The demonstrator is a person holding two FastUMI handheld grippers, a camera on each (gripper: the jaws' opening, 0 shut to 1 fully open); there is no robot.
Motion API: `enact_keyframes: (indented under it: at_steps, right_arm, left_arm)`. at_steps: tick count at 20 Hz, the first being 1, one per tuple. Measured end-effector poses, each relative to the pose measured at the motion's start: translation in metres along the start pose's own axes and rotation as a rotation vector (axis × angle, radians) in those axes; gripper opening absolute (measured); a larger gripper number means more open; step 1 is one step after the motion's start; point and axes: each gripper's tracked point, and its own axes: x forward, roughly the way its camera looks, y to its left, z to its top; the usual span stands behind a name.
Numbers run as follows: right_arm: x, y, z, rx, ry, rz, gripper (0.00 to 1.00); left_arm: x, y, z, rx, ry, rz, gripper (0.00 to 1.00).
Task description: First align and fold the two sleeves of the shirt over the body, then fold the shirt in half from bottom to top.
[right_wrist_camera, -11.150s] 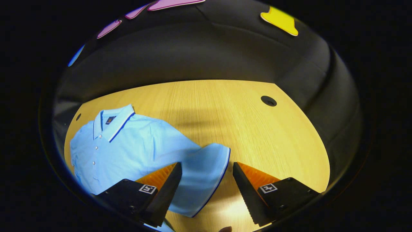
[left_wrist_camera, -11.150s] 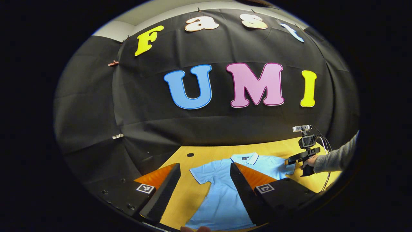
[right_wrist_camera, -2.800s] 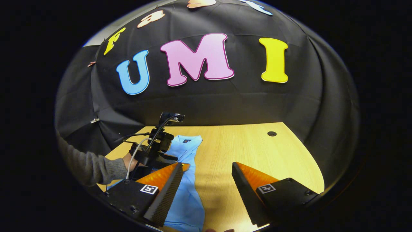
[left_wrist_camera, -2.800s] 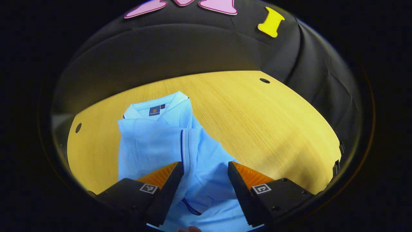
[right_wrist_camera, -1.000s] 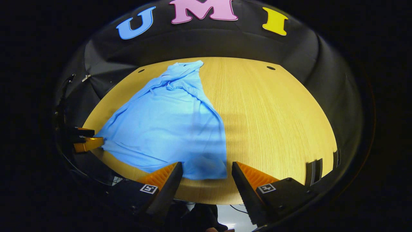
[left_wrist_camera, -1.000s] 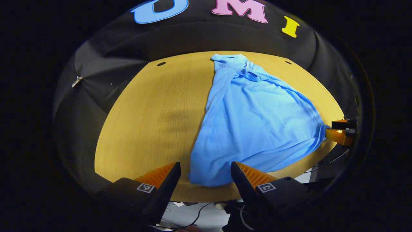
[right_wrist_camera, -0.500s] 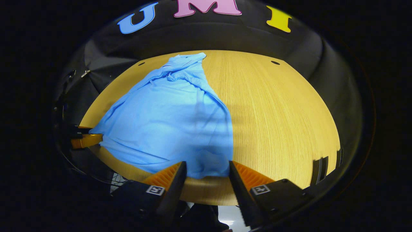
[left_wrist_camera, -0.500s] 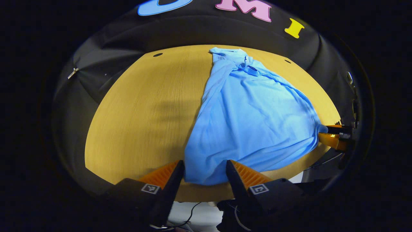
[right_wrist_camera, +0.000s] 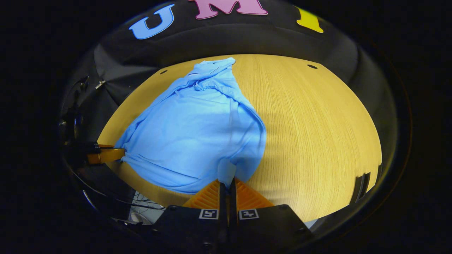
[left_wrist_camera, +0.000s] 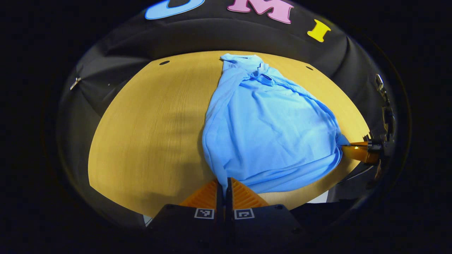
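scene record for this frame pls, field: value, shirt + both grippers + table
shirt: light blue shirt, sleeves folded in, collar at far end
left gripper: jaws shut on the shirt's near hem corner
right gripper: jaws shut on the other near hem corner
hem: both corners pinched, cloth bunched between them
table: wooden table, shirt lies on it
stage: bottom-to-top fold not yet made

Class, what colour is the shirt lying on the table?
Light blue; the shirt shows best in the right gripper view.
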Motion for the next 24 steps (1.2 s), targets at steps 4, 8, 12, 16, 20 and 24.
enact_keyframes:
  at_steps: [4,8,12,16,20,24]
  right_arm:
    - [-0.016,0.000,0.038,-0.004,-0.094,-0.006,0.06]
    - [-0.023,0.002,0.097,0.023,-0.194,0.011,0.06]
    - [-0.021,0.001,0.158,0.022,-0.289,0.022,0.06]
    - [-0.009,-0.006,0.221,0.028,-0.378,0.022,0.06]
    - [0.010,-0.016,0.285,0.038,-0.447,0.026,0.06]
    - [0.037,-0.026,0.336,0.035,-0.477,0.019,0.06]
  left_arm:
    - [-0.014,-0.001,0.026,0.011,-0.065,0.000,0.06]
    - [-0.026,-0.010,0.084,-0.006,-0.168,-0.018,0.10]
    - [-0.031,-0.013,0.162,-0.022,-0.296,-0.024,0.06]
    - [-0.026,-0.010,0.232,-0.032,-0.405,-0.018,0.06]
    - [-0.013,0.002,0.301,-0.045,-0.493,0.006,0.06]
    - [0.013,0.006,0.361,-0.041,-0.546,0.024,0.06]
